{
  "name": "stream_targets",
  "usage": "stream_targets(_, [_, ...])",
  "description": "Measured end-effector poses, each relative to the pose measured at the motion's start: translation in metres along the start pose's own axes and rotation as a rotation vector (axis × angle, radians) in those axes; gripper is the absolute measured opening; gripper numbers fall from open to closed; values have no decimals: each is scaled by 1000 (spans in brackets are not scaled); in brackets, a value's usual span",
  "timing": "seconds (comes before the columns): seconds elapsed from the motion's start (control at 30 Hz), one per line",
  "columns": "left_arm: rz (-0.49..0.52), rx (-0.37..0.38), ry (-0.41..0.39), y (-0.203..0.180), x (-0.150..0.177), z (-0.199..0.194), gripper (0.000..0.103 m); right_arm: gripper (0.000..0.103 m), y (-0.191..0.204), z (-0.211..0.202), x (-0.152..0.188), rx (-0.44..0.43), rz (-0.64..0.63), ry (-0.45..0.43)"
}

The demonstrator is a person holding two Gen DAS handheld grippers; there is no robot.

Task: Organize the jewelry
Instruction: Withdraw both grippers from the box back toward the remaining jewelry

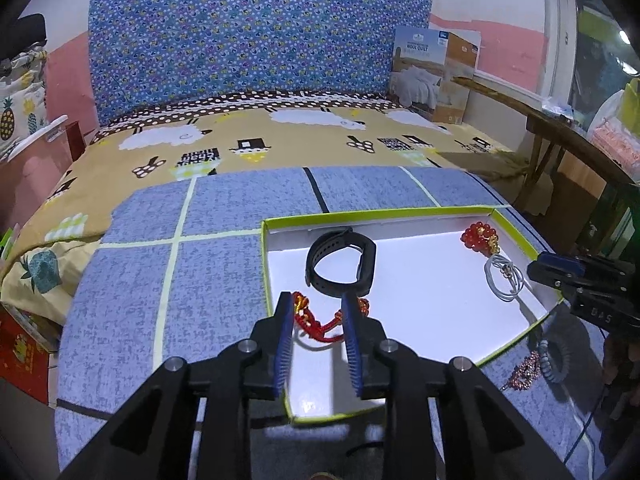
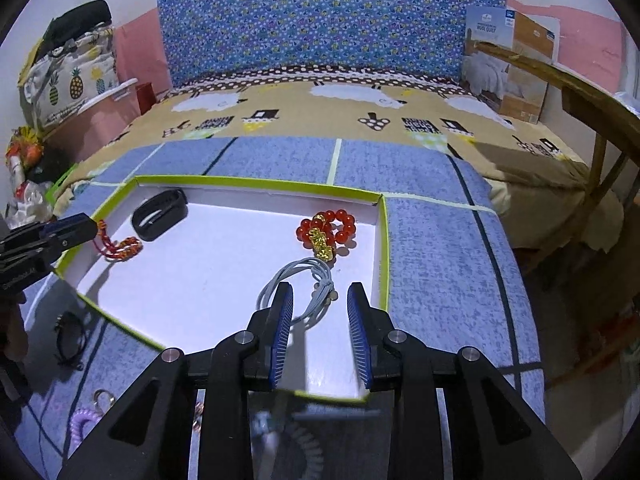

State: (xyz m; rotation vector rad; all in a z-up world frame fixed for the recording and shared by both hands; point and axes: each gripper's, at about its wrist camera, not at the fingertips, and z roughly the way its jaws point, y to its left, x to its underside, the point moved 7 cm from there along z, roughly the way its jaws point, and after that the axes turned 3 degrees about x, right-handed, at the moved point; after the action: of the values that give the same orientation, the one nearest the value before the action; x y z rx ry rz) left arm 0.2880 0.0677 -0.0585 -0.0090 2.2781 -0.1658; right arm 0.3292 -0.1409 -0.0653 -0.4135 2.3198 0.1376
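We see the left tool (image 1: 316, 300) open, straddling the red braided cord bracelet (image 1: 320, 322) inside the shallow white green-rimmed cardboard tray (image 1: 404, 211), while the right tool (image 2: 320, 292), likewise open, hovers over the pale grey cord loop (image 2: 298, 288).

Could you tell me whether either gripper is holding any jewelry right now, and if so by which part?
Nothing is held. The left gripper is open over the red cord bracelet, and the right gripper is open over the pale blue cord loop; both lie in the white tray.

a wool quilt box (image 1: 434, 74) leans by the floral headboard (image 1: 256, 44); pineapple-print bag (image 2: 70, 84) left.
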Motion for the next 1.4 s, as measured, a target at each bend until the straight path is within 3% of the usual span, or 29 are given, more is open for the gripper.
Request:
stream_targets(0.4, [-3, -12, -100, -8, 15, -69, 26, 29, 6, -65, 18, -41, 51, -87])
stream_targets(0.77, [9, 11, -134, -28, 51, -125, 26, 29, 21, -124, 54, -63, 54, -140])
stream_targets(1.07, [16, 25, -124, -36, 78, -149, 26, 29, 32, -149, 83, -81, 55, -143])
stream_targets(1.4, [8, 26, -108, -34, 88, -149, 26, 29, 37, -151, 95, -100, 60, -125])
